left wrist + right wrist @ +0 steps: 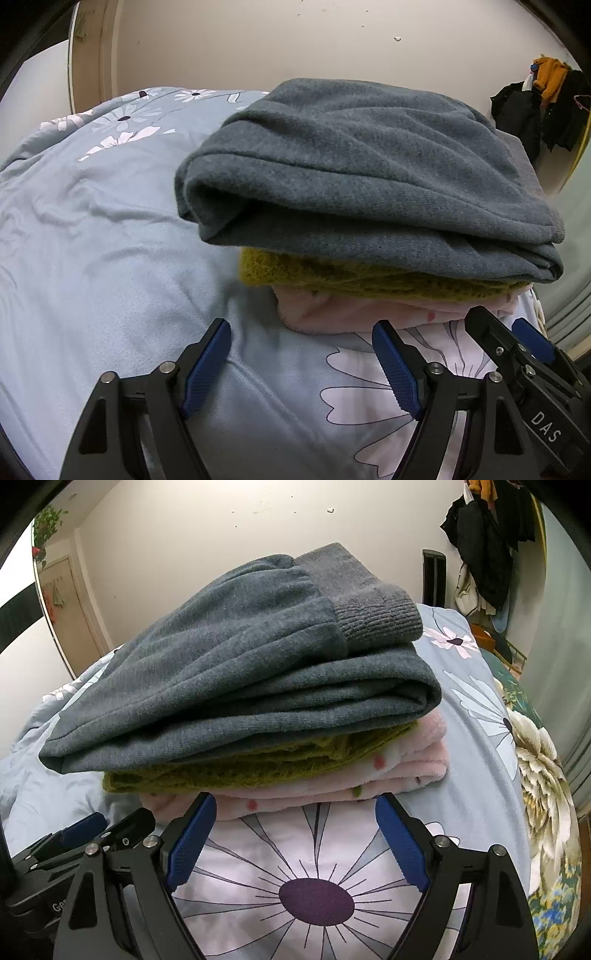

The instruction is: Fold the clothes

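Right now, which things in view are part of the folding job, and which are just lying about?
Job:
grey garment, folded, top of the stack
olive knit, beneath it
pink fleece, at the bottom
left gripper and right gripper, both open and empty

Lying about:
floral bedspread under the stack
hanging clothes by the wall

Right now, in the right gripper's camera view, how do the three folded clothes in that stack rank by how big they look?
Largest to smallest, as seen:
1. Folded grey-blue knit garment with ribbed cuff, on top.
2. Pale pink fleece garment with coloured dots, at the bottom.
3. Olive-green fuzzy knit, between them.
The last two are mostly covered, so their order is unsure.
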